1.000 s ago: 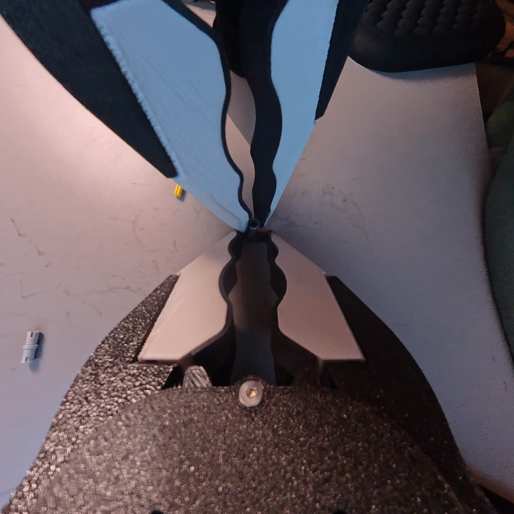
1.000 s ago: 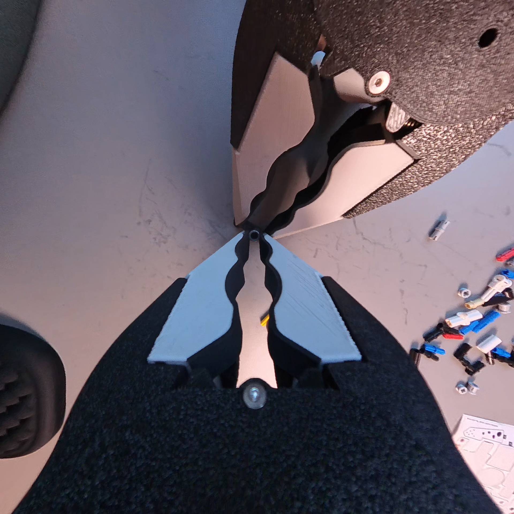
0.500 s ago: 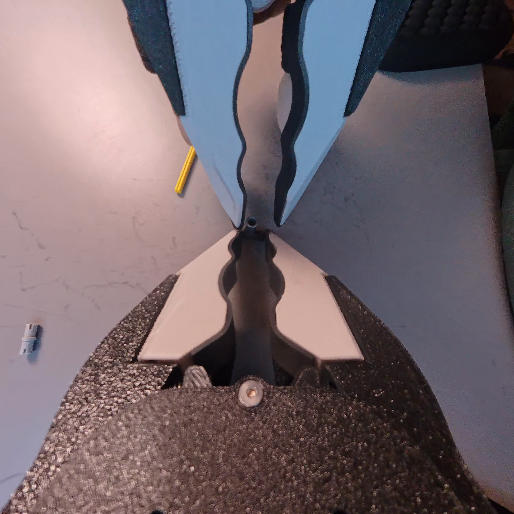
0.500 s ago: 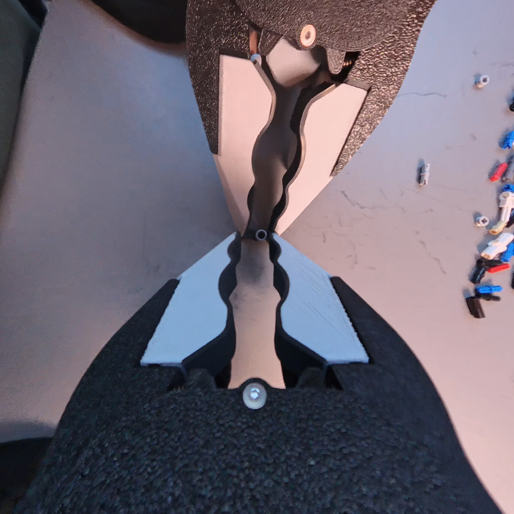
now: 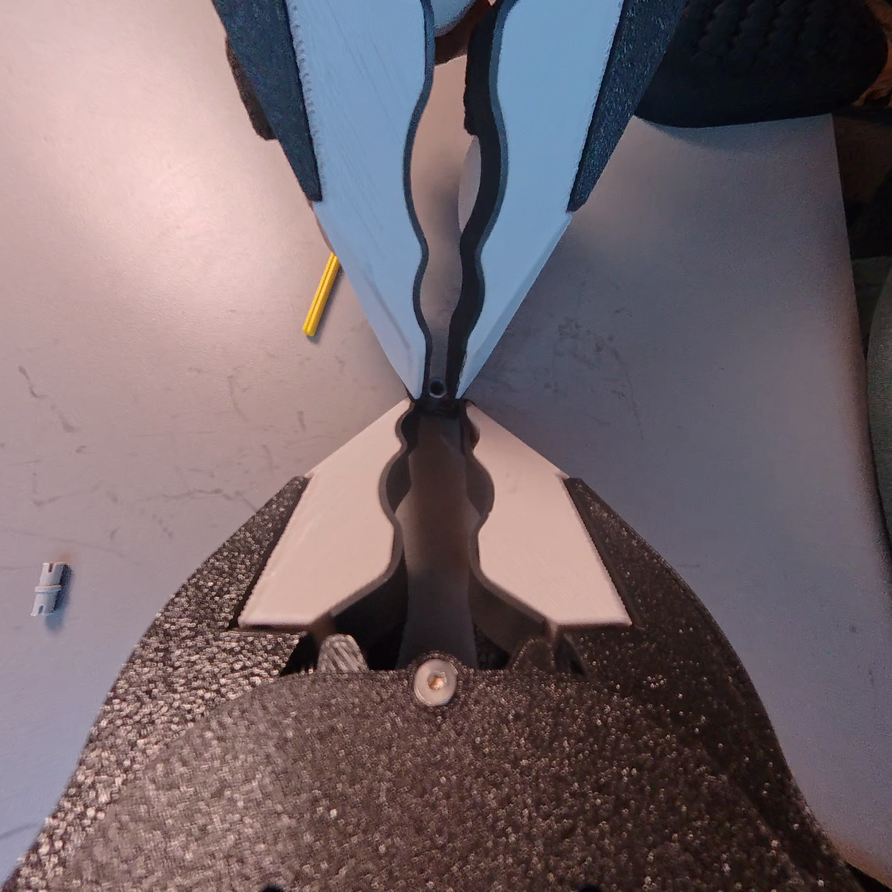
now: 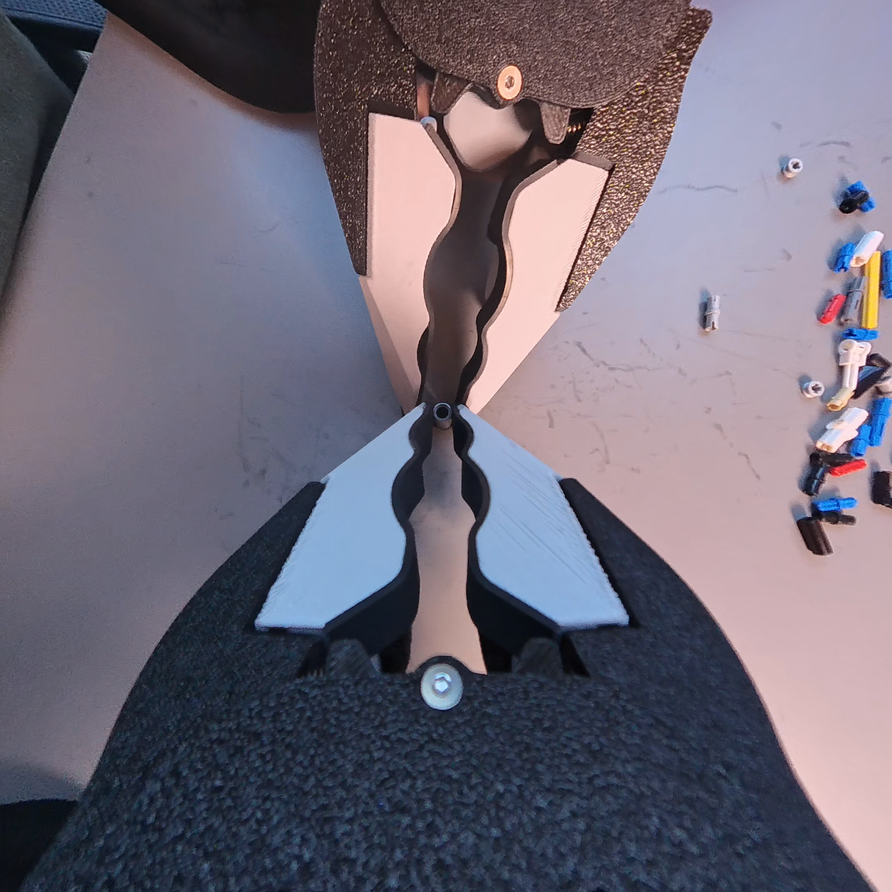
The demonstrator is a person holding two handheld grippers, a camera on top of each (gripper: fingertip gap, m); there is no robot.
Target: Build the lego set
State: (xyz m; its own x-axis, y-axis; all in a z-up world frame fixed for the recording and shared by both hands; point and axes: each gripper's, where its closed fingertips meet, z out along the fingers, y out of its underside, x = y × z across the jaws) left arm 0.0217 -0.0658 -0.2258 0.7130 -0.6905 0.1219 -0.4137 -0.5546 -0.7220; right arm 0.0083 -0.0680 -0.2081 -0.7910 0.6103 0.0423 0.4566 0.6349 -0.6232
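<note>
My two grippers meet tip to tip just above the grey table (image 5: pixel 145 434). A small dark grey hollow pin (image 5: pixel 438 387) sits where the tips meet; it also shows in the right wrist view (image 6: pixel 443 414). My left gripper (image 5: pixel 438 408) is shut on its near end. My right gripper (image 6: pixel 442 419) comes in from the opposite side and is shut on the other end, its fingers (image 5: pixel 367 202) pinched around the pin's open end. The left gripper's fingers (image 6: pixel 400 270) show at the top of the right wrist view. How much of the pin each holds is hidden.
A yellow axle (image 5: pixel 321 297) lies left of the right gripper, and a light grey pin (image 5: pixel 48 589) farther left. A pile of blue, black, white and red pieces (image 6: pixel 859 386) lies at the right, with a grey pin (image 6: pixel 711 313) beside it. The table edge and a dark chair (image 5: pixel 772 58) are close. Both grippers' tips are close together, under 4 cm apart.
The right gripper swung round to face the left one head on. It opened half a second ago and has closed again on the pin. The left gripper stayed shut and still.
</note>
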